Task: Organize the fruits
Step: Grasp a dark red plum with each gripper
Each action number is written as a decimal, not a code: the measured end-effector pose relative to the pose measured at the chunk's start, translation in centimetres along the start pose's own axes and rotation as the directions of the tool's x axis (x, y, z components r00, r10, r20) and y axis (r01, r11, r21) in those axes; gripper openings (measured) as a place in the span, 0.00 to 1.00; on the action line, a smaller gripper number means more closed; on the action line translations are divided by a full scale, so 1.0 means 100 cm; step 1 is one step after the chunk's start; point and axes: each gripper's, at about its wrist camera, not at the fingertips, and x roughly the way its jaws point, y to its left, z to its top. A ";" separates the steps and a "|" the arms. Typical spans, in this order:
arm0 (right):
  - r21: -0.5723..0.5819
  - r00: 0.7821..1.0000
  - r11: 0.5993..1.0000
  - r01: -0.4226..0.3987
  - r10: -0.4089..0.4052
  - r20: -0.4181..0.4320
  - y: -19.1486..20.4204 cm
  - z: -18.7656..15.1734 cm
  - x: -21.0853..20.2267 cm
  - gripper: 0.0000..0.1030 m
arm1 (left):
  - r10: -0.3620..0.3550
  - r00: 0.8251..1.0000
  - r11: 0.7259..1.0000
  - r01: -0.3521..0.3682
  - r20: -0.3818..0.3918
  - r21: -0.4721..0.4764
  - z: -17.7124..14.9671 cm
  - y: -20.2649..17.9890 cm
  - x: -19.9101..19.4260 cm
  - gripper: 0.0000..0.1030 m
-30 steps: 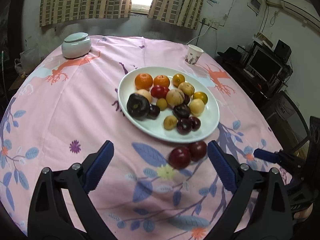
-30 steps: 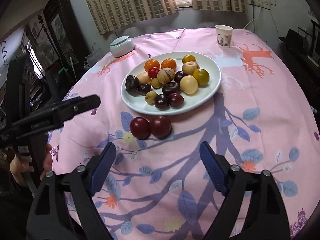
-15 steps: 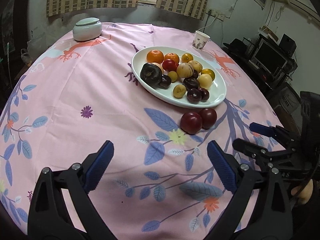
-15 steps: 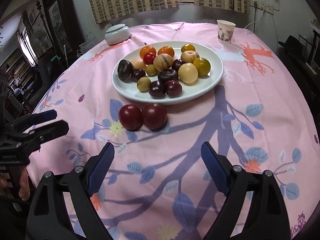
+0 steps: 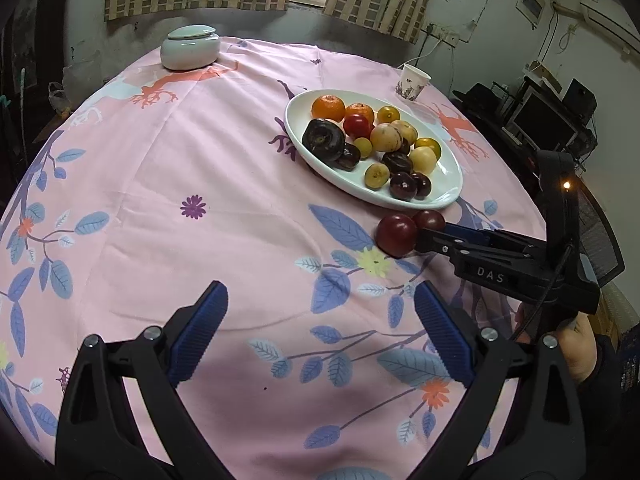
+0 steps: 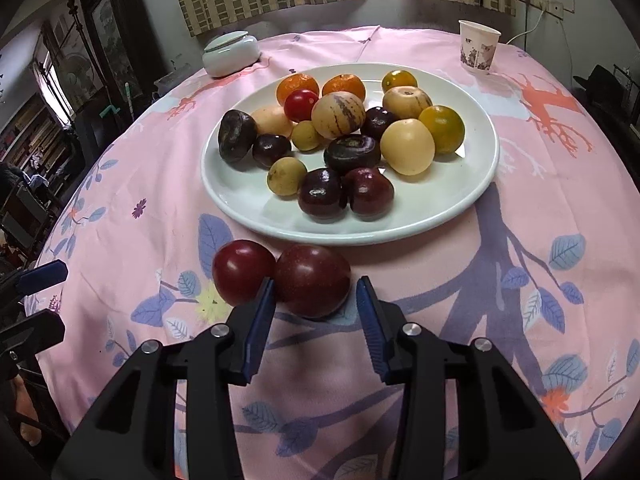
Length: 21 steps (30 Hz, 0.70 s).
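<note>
I see the table point(image 5: 160, 200) under its pink cloth, and on it the white plate point(image 6: 460, 216) heaped with fruit: oranges, yellow ones, dark plums. A lidded bowl point(image 5: 190, 47) and a paper cup point(image 6: 479, 52) stand at the far edge. My left gripper point(image 5: 320, 320) hangs wide apart over bare cloth, holding nothing. My right gripper point(image 6: 316, 312) is open around the right plum point(image 6: 312, 286), fingers flanking it, not yet closed on it. The left plum point(image 6: 242, 270) touches it; both lie on the cloth just before the plate.
</note>
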 end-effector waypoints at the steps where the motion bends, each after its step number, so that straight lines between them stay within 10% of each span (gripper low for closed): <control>1: -0.002 1.000 1.000 -0.003 0.003 0.004 0.000 0.001 0.001 0.42 | -0.002 1.000 1.000 0.002 -0.002 0.003 0.000 -0.001 0.001 0.93; 21: 0.140 0.995 0.990 -0.031 0.017 0.098 -0.046 -0.062 -0.101 0.37 | 0.024 0.995 0.993 -0.012 -0.099 0.120 0.029 -0.063 0.081 0.93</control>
